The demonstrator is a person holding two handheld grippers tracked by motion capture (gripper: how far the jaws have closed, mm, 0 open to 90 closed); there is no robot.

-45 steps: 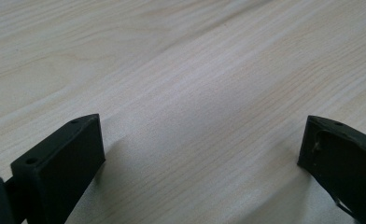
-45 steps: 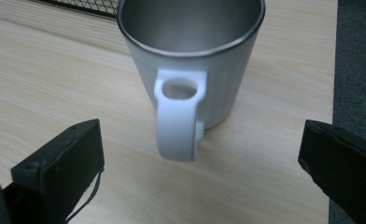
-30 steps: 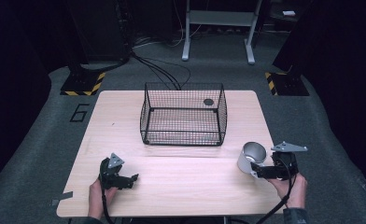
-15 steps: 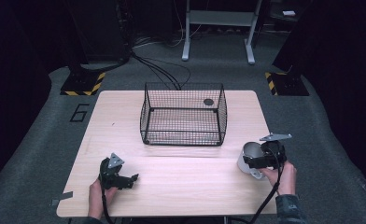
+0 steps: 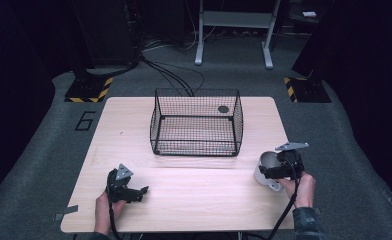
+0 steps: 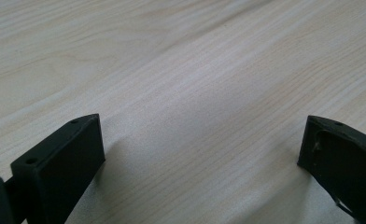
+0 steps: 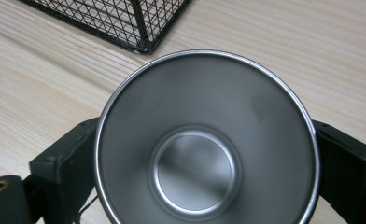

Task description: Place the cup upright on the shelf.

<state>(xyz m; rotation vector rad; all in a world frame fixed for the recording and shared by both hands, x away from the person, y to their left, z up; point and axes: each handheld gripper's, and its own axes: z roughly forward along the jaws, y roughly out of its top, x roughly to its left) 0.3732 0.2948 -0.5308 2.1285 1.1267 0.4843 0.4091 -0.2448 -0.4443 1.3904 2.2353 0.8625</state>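
Where the pale wood-grain table (image 5: 194, 185) meets its near edge, well to the left of and nearer the person than the black wire-mesh basket (image 5: 196, 122), the left gripper (image 5: 143, 190) lies low over the boards in the person's left hand (image 5: 104, 205), its grey three-cornered plate uppermost; in the left gripper view its two black jaws stand wide apart over bare wood, with nothing between them. Item two, the landmark: the rectangular open-topped basket stands upright at the middle of the table toward the far side, with a small dark round object (image 5: 223, 109) showing at its far right corner, though whether this lies inside the basket or behind the mesh cannot be told. Item three: a brushed stainless-steel cup (image 5: 268, 165) with a round rolled rim, placed to the right of and nearer than the basket's near right corner (image 7: 144, 44), near it but not touching. Item four: the right gripper (image 5: 264, 172), held in the person's right hand (image 5: 299, 187) close to the table's right edge, has its jaws clamped on the cup's outer wall, one on each side; the right gripper view looks straight into the cup's open mouth (image 7: 204, 154) to its flat circular bottom.
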